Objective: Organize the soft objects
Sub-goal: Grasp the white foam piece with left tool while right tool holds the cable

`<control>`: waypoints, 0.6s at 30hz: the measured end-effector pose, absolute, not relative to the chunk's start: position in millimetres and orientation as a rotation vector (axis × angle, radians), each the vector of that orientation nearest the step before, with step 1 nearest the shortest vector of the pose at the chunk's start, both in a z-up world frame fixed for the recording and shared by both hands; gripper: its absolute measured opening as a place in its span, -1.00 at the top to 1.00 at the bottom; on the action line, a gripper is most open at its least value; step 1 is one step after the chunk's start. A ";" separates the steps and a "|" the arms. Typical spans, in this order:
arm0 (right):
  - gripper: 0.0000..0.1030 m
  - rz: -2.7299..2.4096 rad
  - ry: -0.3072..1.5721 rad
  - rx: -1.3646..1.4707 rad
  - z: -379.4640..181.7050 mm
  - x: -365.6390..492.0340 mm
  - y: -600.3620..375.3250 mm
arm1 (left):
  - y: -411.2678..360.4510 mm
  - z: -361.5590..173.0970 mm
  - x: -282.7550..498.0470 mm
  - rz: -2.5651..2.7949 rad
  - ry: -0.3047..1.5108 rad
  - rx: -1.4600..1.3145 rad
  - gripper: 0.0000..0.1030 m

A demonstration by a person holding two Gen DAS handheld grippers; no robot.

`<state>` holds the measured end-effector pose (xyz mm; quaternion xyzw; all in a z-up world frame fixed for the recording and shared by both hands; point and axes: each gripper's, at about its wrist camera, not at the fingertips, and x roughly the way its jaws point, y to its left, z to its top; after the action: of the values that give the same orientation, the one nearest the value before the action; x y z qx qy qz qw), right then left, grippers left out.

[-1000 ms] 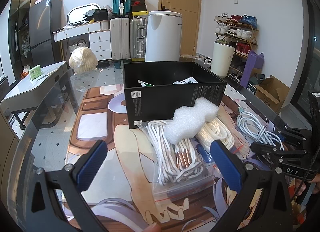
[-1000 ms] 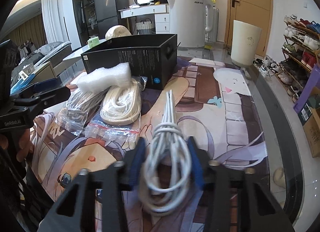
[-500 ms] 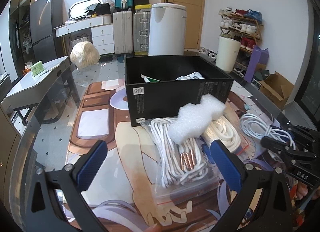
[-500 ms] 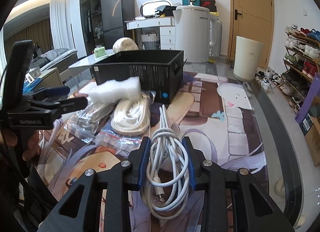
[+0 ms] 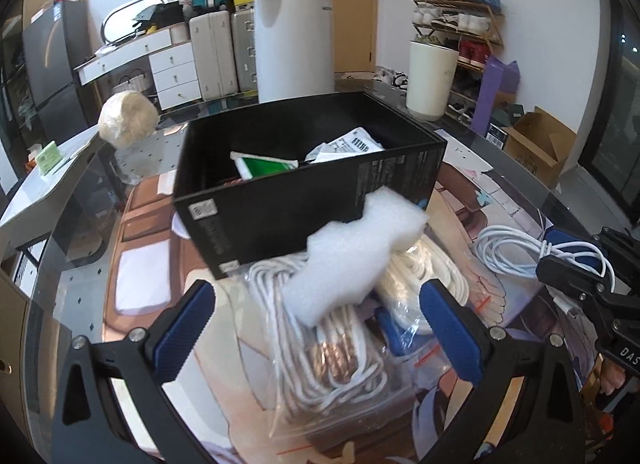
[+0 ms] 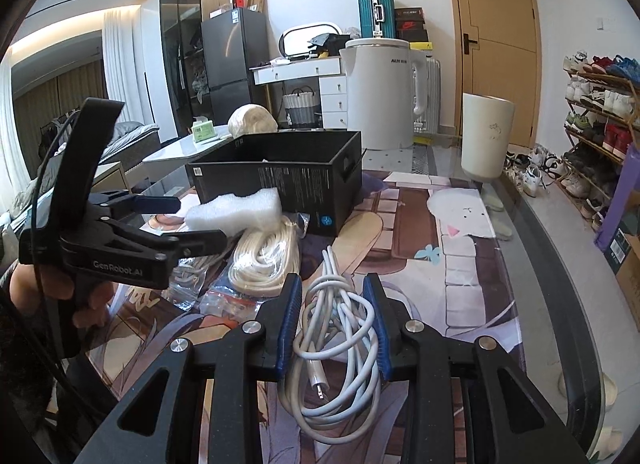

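My right gripper (image 6: pixel 332 292) is shut on a coiled white cable (image 6: pixel 340 328) over the printed mat; the same cable (image 5: pixel 516 252) shows at the right of the left wrist view. My left gripper (image 5: pixel 318 328) stands open above a clear bag of white rope with copper ends (image 5: pixel 332 352). A white foam piece (image 5: pixel 352 264) lies across that bag and a second bagged rope coil (image 6: pixel 266 260). Seen from the right wrist, the left gripper (image 6: pixel 180 222) has its tips close to the foam (image 6: pixel 236 212) without touching it. A black open box (image 5: pixel 312 192) stands just behind.
The box (image 6: pixel 280 180) holds papers and a green packet (image 5: pixel 264 164). A white kettle (image 6: pixel 380 92) stands behind it, a cream yarn ball (image 5: pixel 126 118) at the table's far left. The glass table edge (image 6: pixel 560 256) curves along the right, with a shoe rack beyond.
My left gripper has moved forward, closer to the foam and the bagged ropes. The right jaws have drawn in tighter on the cable, and the right view has tipped upward.
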<state>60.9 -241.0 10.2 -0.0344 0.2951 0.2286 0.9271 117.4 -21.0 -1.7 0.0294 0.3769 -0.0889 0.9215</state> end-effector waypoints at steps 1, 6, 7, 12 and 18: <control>0.38 0.469 0.601 -0.069 11.1 60.6 -241.5 | -22.6 -1.0 118.5 -0.186 0.774 0.065 -0.99; 0.38 0.466 0.588 -0.064 14.8 59.3 -243.5 | -29.1 4.1 123.3 -0.199 0.765 0.082 -0.81; 0.38 0.465 0.588 -0.064 15.3 59.4 -243.9 | -29.2 5.1 123.7 -0.208 0.758 0.083 -0.70; 0.38 0.462 0.586 -0.066 15.8 58.7 -244.2 | -35.8 3.6 127.1 -0.241 0.758 0.090 0.00; 0.38 0.464 0.577 -0.079 20.0 55.4 -243.1 | -33.9 8.7 124.3 -0.285 0.727 0.038 0.09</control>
<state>55.4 -243.1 20.0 -0.0384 0.2821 0.2266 0.9315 124.3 -33.9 8.7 0.0183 0.3543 -0.1389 0.9246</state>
